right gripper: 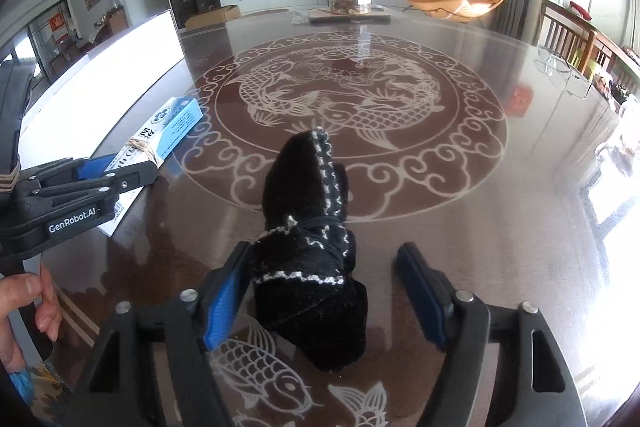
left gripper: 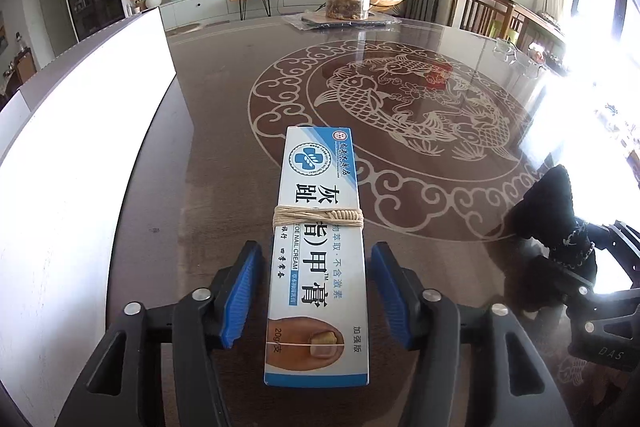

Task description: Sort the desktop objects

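Cream box between the left claw's parted fingers.

A long white-and-blue toe nail cream box, bound round its middle with pale string, lies flat on the surface. Well to its right lies a rolled black knitted bundle with white-flecked trim, tied with dark thread.
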Available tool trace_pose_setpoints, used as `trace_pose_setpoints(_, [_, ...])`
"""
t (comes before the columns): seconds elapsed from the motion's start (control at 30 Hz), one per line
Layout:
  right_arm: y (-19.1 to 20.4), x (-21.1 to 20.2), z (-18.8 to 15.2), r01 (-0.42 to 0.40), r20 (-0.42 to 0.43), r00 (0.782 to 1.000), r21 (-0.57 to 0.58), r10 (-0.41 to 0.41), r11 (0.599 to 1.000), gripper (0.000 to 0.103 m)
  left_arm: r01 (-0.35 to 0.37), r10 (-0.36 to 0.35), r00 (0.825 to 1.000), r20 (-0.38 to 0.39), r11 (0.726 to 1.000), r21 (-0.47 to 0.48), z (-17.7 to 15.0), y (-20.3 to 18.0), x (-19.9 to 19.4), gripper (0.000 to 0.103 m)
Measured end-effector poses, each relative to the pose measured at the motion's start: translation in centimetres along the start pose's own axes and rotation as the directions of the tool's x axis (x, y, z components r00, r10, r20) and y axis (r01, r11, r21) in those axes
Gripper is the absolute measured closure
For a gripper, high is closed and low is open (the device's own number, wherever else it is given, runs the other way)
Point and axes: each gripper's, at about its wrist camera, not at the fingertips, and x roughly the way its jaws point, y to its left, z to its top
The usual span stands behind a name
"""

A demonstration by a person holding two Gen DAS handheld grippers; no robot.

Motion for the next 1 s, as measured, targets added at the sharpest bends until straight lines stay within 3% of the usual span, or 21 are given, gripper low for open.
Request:
trace_pose_setpoints(0.03, [0.1, 0.1, 0.0, 0.008, -0.002, 1.000, -0.011, -0.008, 1.000, 0.025, -0.002, 0.002, 1.000, -0.030, 1.000, 0.004, 0.1, -0.1, 0.5, 0.005])
trace_pose_setpoints(0.1, [0.5, 0.4, 0.1, 0.018, -0.008, 1.000, -0.029, -0.018, 0.999, 0.020, -0.007, 0.009, 0.999, -0.050, 1.000, 0.027, 0.3, -0.5, 0.9, 0.000])
trace_pose_setpoints(0.43, [-0.1, 0.9, 0.1, 0.053, -0.033, 0.998, 0.006, -0.053, 0.999, 0.004, -0.013, 0.014, 0.999, -0.042, 1.000, 0.017, 0.2, -0.6, 0.8, 0.000])
trace_pose_setpoints(1.0, [0.0, 1.1, 0.2, 0.049, -0.043, 0.998, 0.001, -0.049, 0.999, 0.000, -0.013, 0.014, 0.999, -0.042, 1.000, 0.017, 0.2, -0.6, 0.8, 0.000])
